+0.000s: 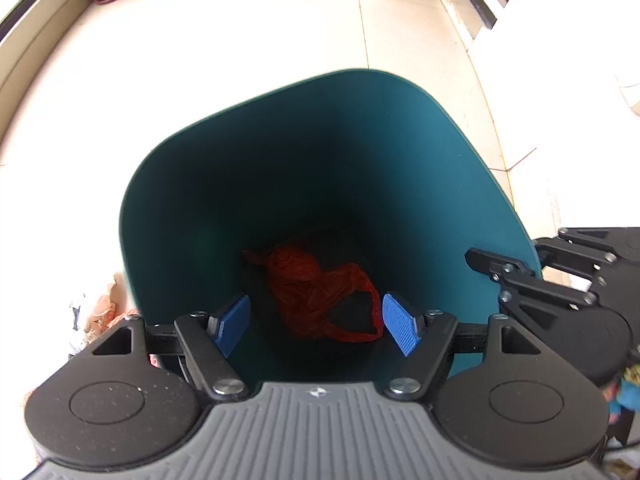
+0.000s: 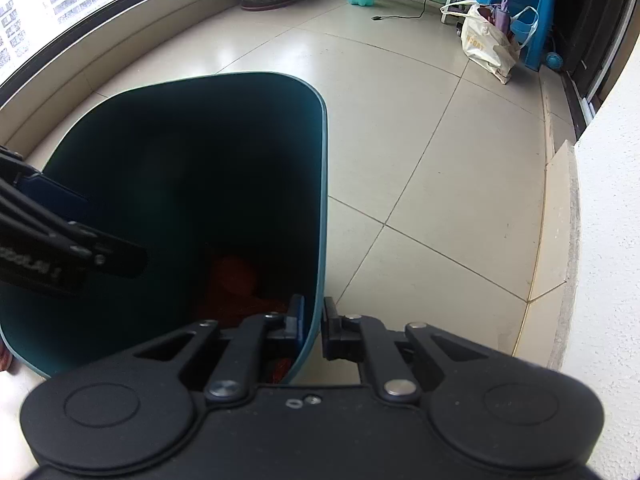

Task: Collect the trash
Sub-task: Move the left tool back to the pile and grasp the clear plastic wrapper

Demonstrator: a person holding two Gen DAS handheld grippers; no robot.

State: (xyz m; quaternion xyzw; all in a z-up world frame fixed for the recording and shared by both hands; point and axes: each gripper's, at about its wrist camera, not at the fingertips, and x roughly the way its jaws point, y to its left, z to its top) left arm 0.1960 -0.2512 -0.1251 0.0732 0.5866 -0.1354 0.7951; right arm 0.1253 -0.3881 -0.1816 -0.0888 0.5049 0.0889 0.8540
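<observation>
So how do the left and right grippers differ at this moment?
The left gripper is open above the teal bin, nothing between its blue pads; the right gripper is shut on the bin's rim, one finger inside, one outside. The left points at the red plastic bag on the bin's bottom; the right sits at the wall. Both are black two-finger tools angled downward.

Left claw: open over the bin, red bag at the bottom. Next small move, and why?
Probably lift the left claw clear of the teal bin. Its blue pads stand apart with nothing between them, and the red plastic bag lies on the bin floor, so the drop looks done. The right claw is clamped on the bin's rim, steadying it.
</observation>
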